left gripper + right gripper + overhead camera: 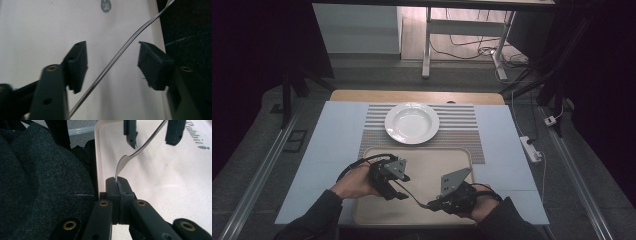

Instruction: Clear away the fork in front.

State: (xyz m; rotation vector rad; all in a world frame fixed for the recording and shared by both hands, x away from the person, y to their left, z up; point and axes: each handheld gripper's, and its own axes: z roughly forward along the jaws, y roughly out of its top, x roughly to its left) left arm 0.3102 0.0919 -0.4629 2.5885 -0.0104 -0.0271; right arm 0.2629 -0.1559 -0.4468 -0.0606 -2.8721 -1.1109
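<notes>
thin shiny metal fork [140,148], curved neck, edge-on

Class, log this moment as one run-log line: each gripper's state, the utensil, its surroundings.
right gripper: shut on utensil | left gripper: open, jaws either side of handle | utensil: above tray | plate: empty, on striped mat
</notes>
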